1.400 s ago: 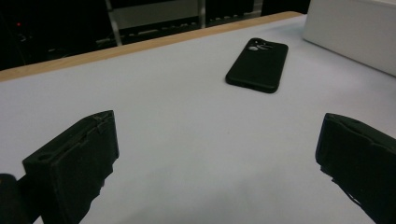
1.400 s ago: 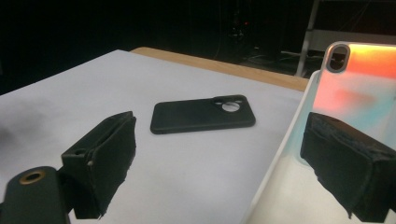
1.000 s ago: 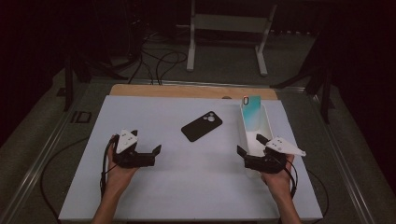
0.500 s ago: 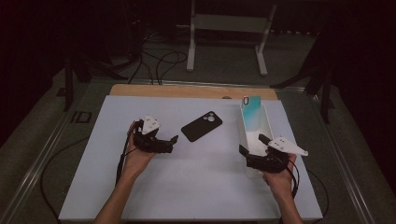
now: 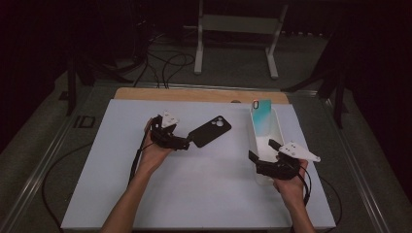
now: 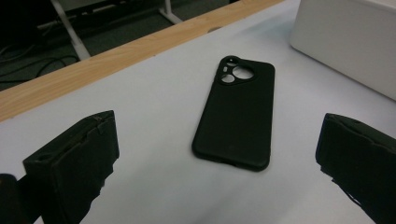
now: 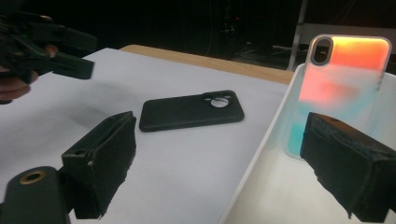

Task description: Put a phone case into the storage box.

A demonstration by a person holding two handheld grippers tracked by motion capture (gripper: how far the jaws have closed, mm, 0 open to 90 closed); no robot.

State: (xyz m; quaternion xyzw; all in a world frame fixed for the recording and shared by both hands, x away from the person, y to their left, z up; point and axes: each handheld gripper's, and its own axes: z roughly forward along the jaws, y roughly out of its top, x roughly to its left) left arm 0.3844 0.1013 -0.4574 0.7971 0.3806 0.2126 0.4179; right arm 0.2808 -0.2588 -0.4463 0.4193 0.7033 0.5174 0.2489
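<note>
The left tongs (image 6: 219, 163) gape wide just short of the black phone case (image 6: 237, 114); the right tongs (image 5: 266, 155) hang open, empty, over the white tray (image 5: 279, 127).

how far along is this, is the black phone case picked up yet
Not yet. Done: one colourful phone case leans in the white bin. In hand: the open left gripper is at the black phone case, which lies flat on the table. Left: grasping it. The right gripper waits open at the bin.

1 black phone case (image 5: 210, 131), 1 coloured phone case (image 5: 261, 116), 1 white bin (image 5: 278, 127), 2 grippers: left (image 5: 187, 143), right (image 5: 263, 150).
</note>
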